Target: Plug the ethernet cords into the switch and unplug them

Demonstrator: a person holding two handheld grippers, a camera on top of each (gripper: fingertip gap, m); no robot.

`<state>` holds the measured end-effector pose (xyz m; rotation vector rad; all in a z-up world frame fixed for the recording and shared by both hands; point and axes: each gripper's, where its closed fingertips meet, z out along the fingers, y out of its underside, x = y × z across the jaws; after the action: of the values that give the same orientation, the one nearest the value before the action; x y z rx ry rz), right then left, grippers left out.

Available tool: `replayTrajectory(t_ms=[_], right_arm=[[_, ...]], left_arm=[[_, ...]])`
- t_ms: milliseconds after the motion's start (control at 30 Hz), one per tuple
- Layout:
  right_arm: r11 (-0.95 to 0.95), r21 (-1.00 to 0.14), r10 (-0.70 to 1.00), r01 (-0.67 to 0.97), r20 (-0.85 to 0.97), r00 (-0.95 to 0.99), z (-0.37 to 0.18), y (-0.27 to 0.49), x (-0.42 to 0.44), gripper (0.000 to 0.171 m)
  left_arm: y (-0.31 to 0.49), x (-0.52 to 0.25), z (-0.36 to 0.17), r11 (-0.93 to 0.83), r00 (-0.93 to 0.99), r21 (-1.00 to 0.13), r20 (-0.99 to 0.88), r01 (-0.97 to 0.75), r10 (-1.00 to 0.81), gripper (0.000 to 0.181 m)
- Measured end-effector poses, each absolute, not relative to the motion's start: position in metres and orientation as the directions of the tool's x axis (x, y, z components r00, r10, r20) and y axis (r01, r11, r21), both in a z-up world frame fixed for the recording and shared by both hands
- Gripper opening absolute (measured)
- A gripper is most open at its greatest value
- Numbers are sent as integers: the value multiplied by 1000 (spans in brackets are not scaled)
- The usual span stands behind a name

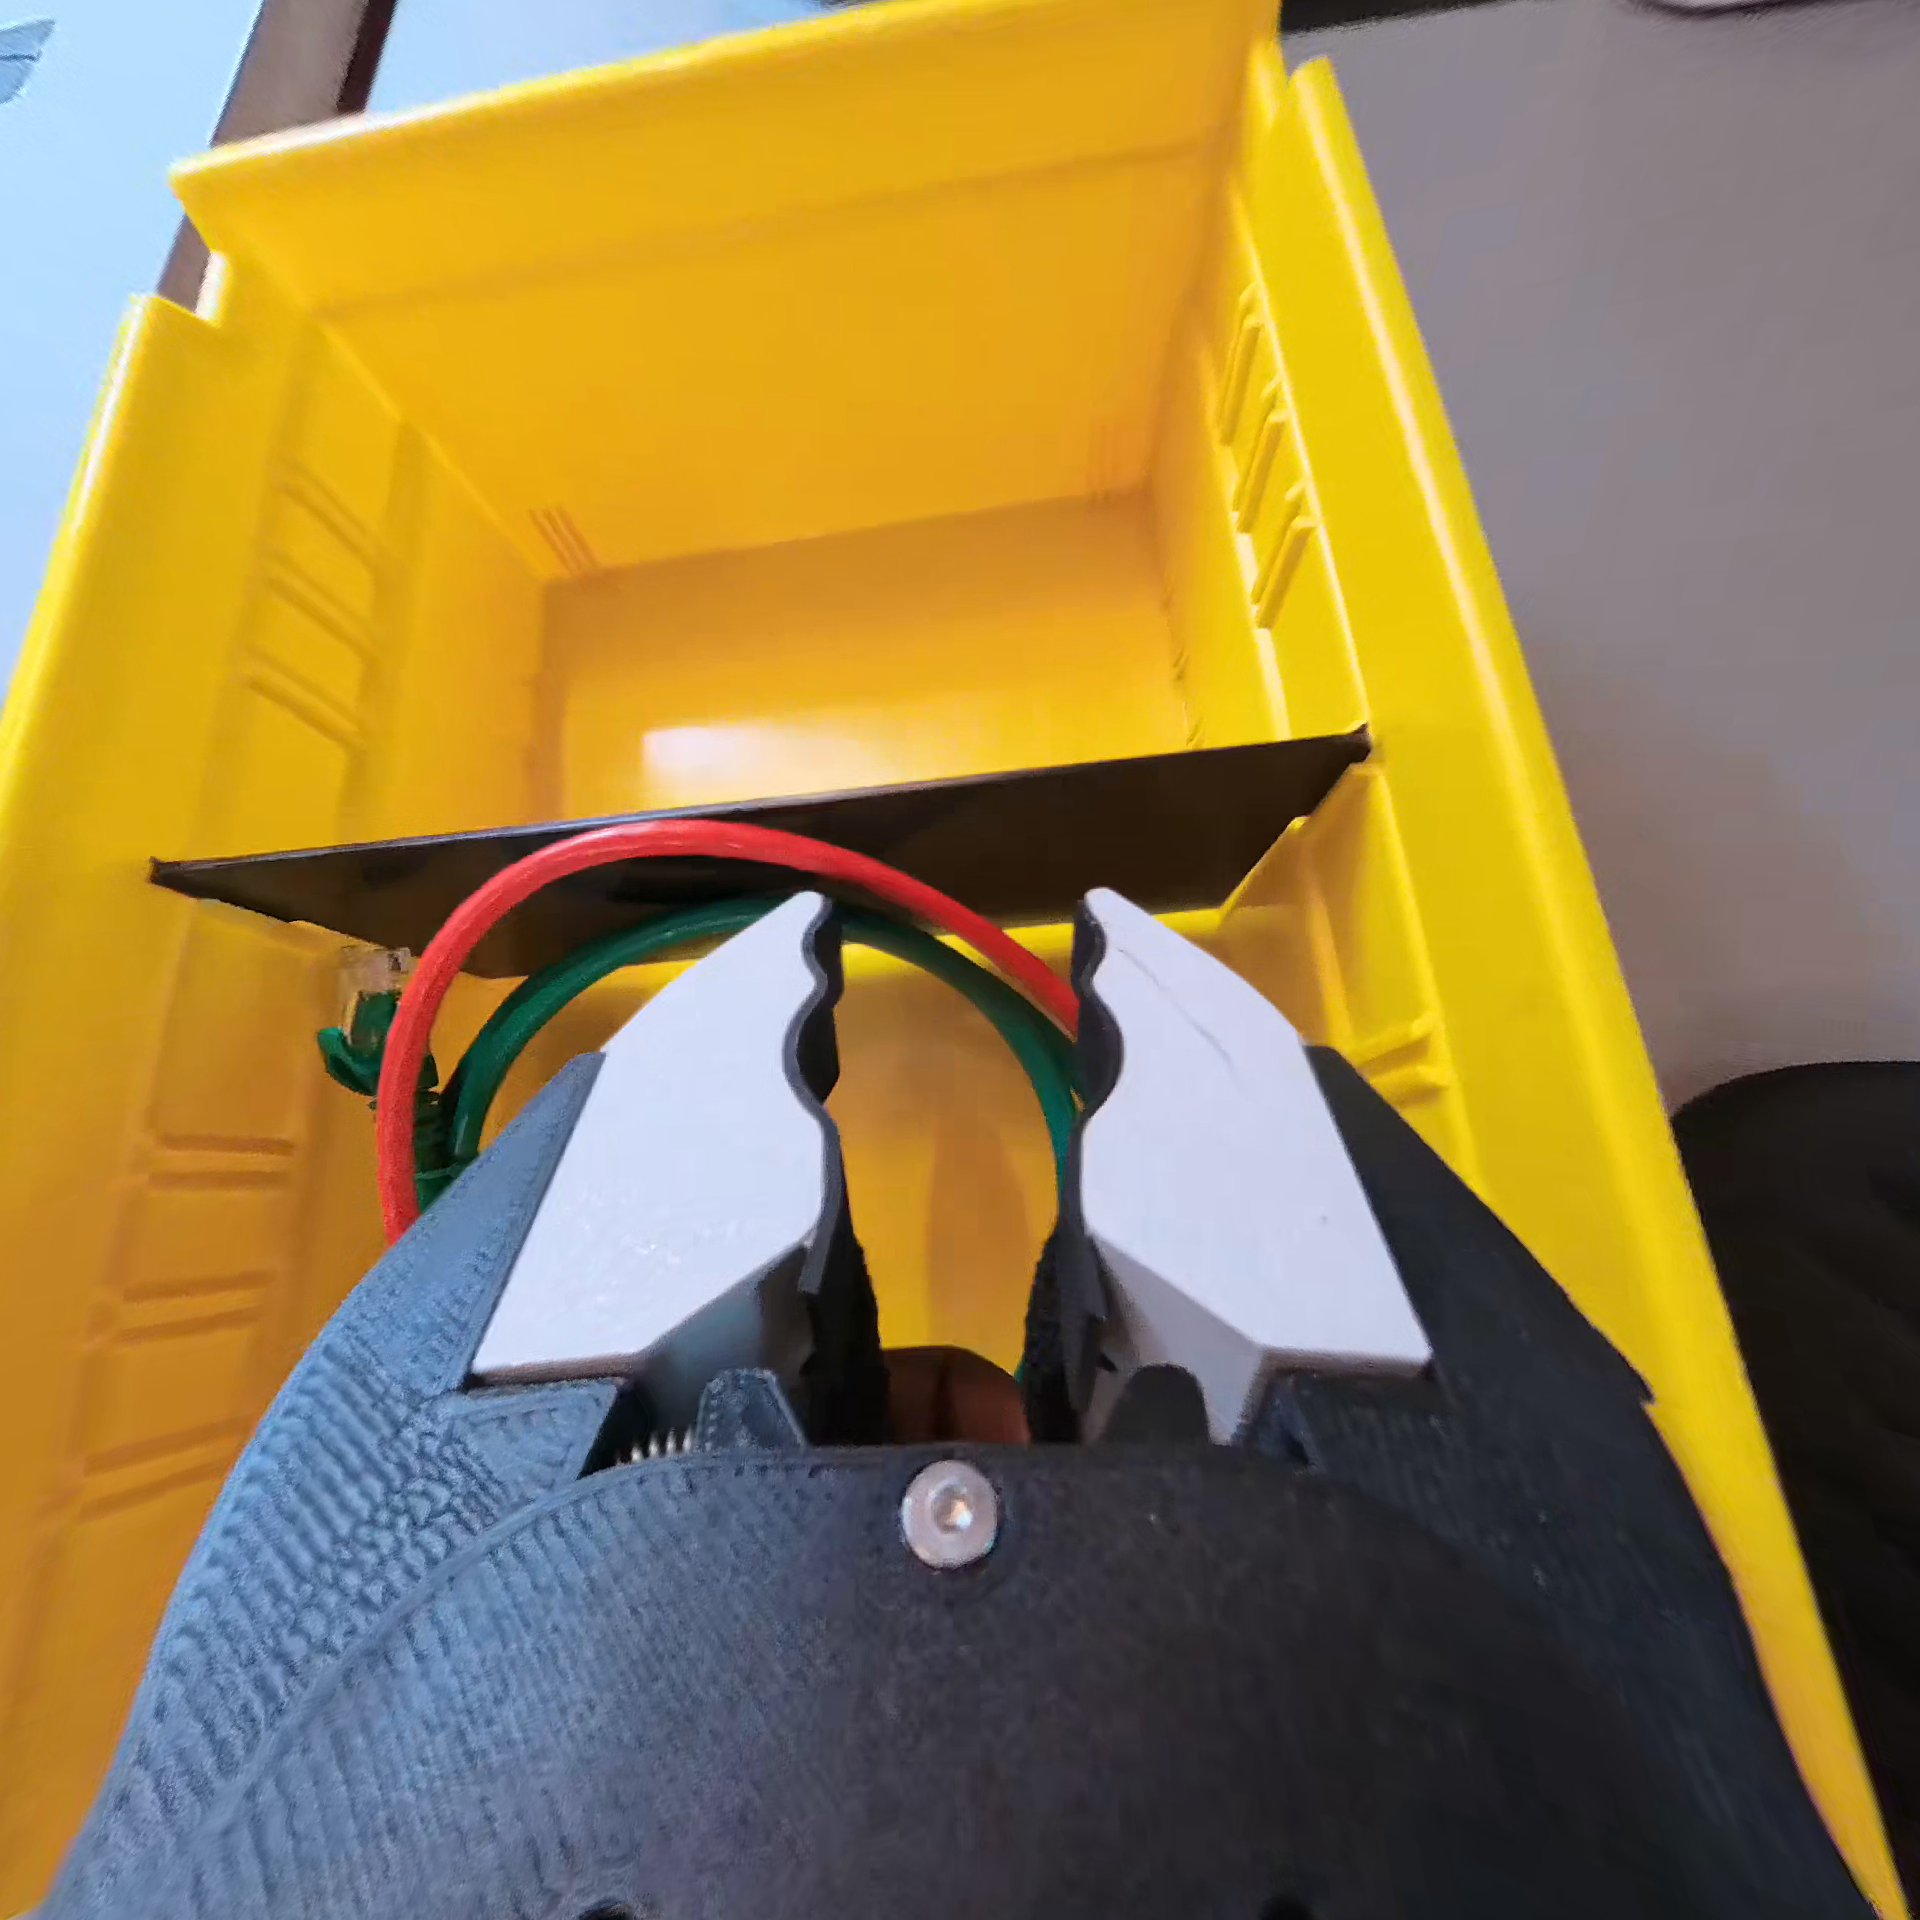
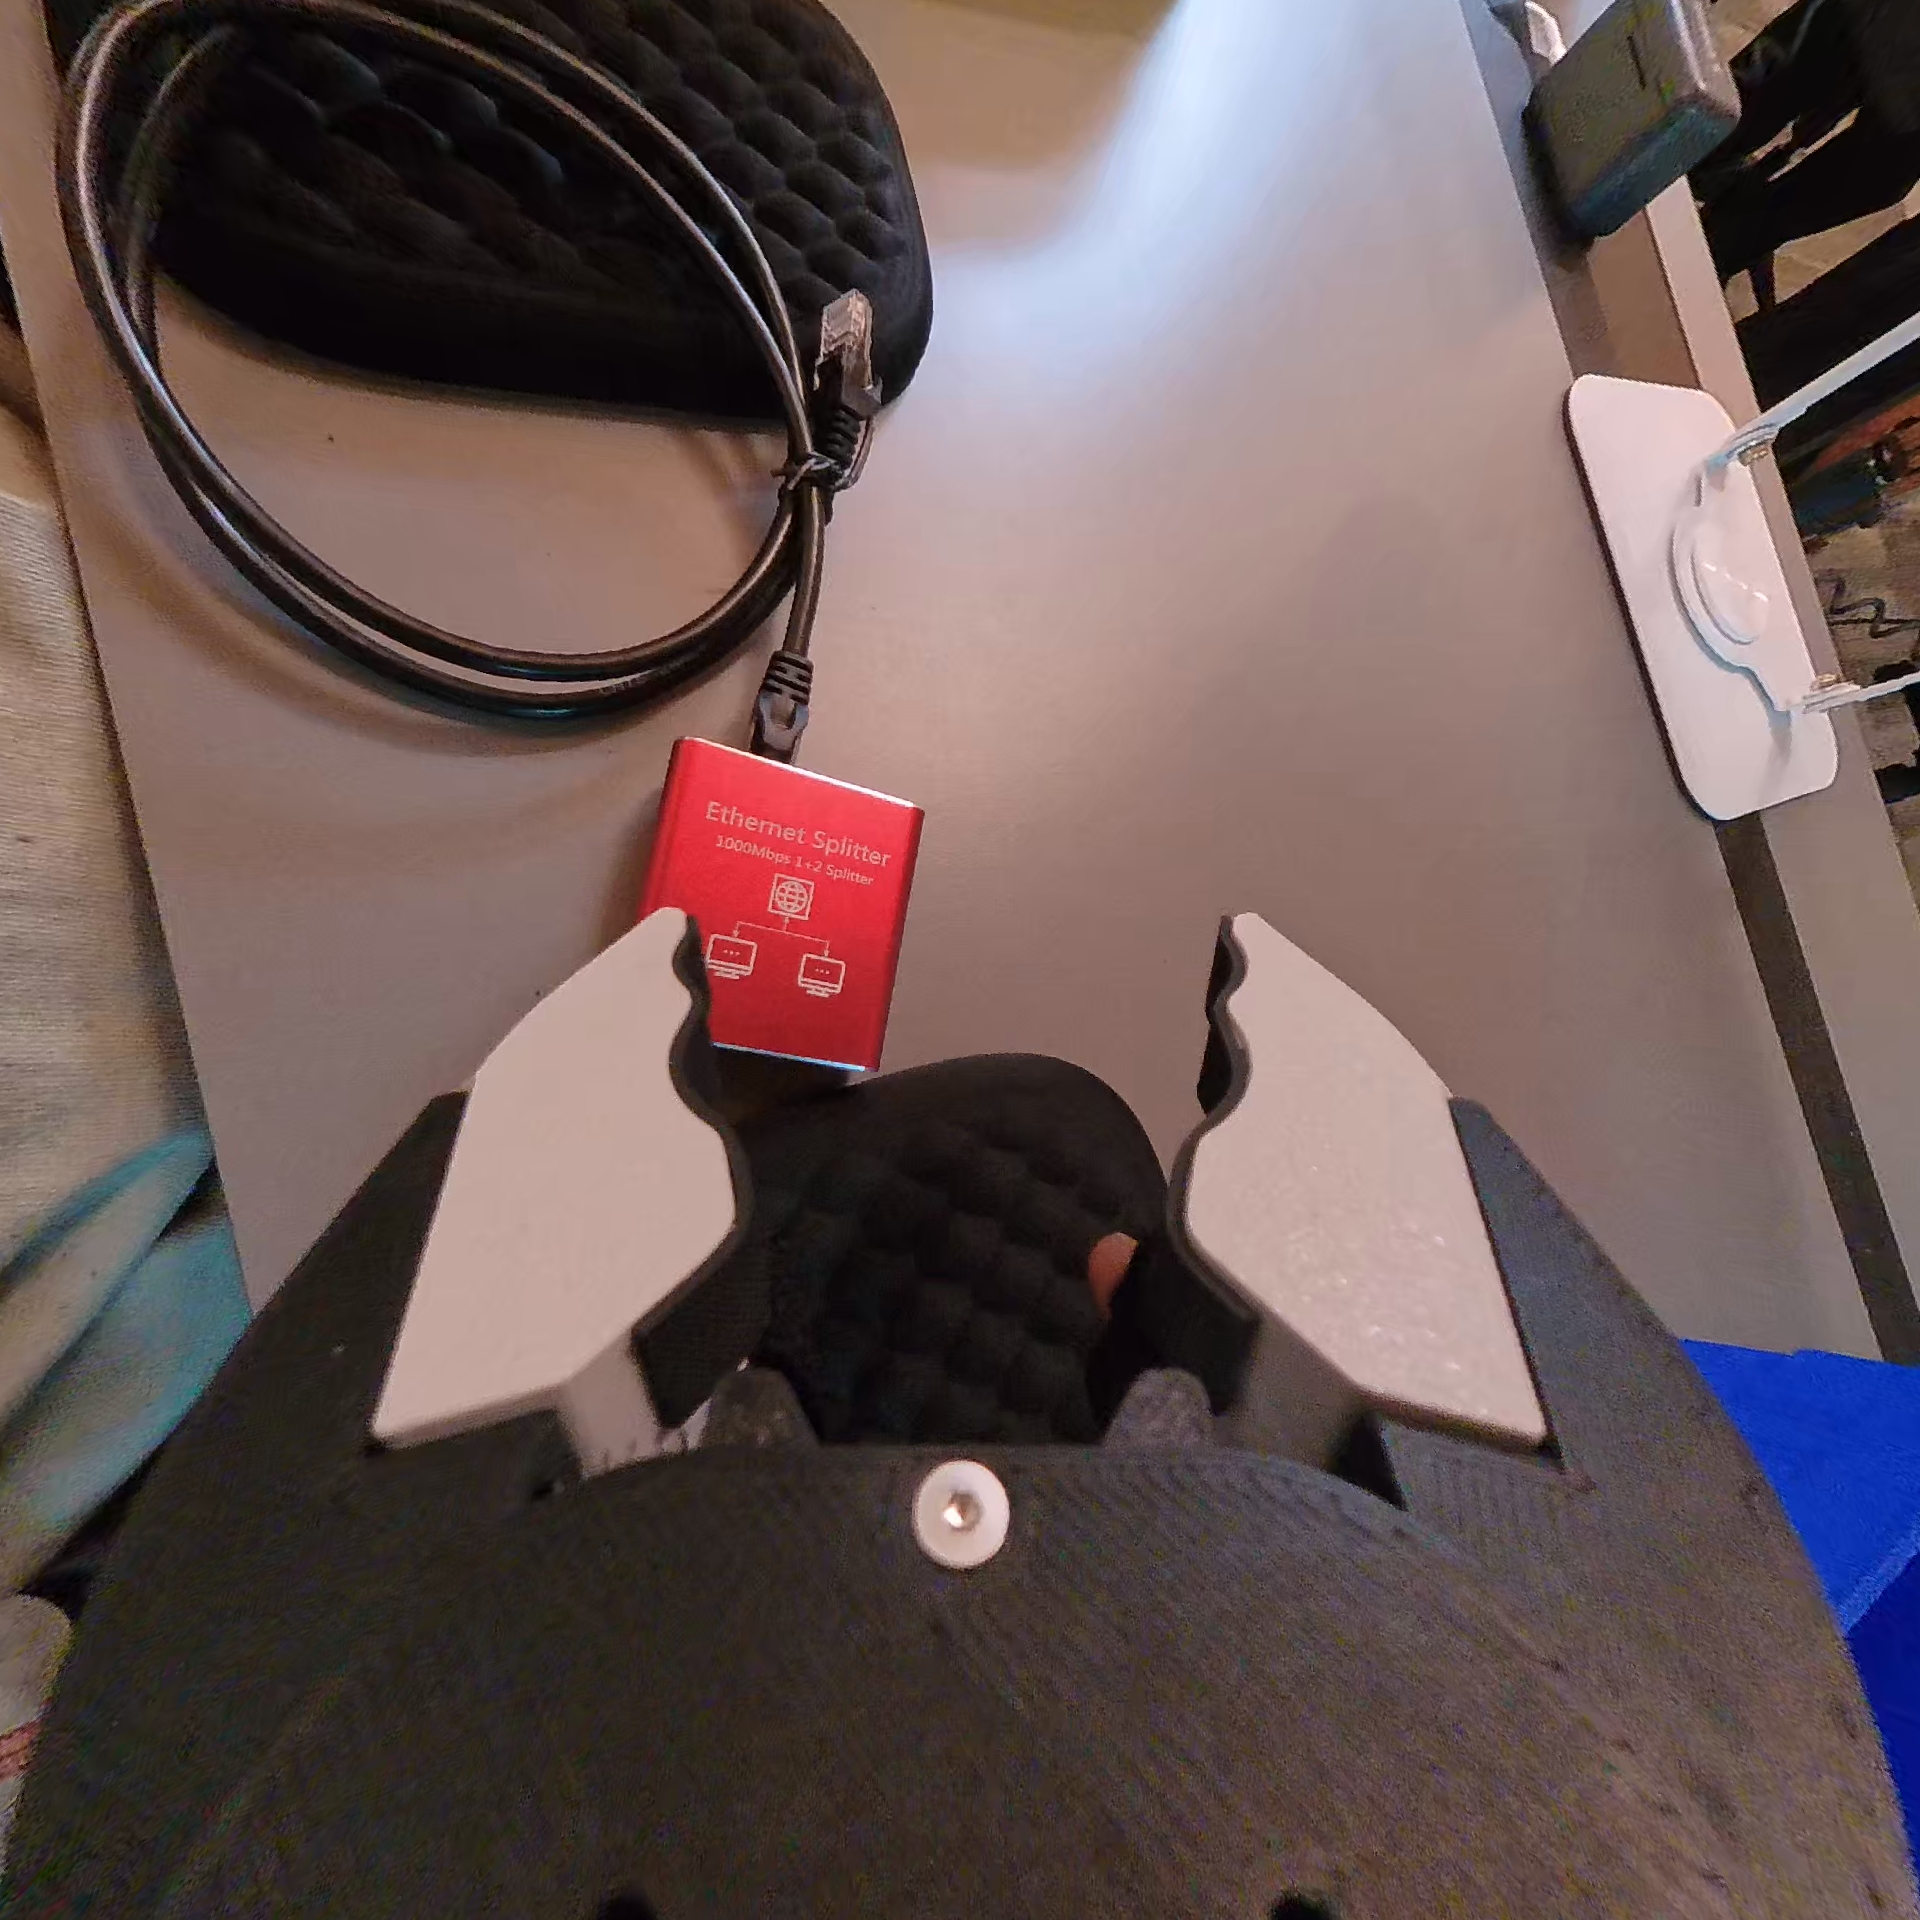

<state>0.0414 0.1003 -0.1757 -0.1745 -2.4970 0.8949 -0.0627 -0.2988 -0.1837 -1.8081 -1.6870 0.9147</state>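
Both hand-held grippers gape empty: left (image 1: 951, 914) over bin cords (image 1: 665, 842), right (image 2: 951, 935) by switch (image 2: 795, 894)

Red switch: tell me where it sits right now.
In the right wrist view, the red switch lies on the grey table just ahead of the right gripper, black cord plugged into its far end.

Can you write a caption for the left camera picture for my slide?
Open left gripper reaches into a yellow plastic bin toward looped red cord and green cord.

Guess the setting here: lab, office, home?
Probably an office or lab desk: smooth grey desktop, yellow plastic parts bin holding coiled red and green cords, white monitor-stand base at the edge.
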Motion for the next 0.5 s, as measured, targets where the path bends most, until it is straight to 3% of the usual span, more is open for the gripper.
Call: replayTrajectory(t_ms=[100,267,500], right_arm=[[782,-623,283,-34,402,-871,-177,103,41,92],[788,-616,304,-14,408,-861,-178,113,39,91],[753,-657,328,-32,418,-847,-172,112,38,89]], left_arm=[[-299,-62,-184,-129,0,-740,-172,660,985,24],[-294,-49,-153,-122,-1,-821,-148,558,989,18],[-291,-6,-49,-3,78,-992,7,129,997,5]])
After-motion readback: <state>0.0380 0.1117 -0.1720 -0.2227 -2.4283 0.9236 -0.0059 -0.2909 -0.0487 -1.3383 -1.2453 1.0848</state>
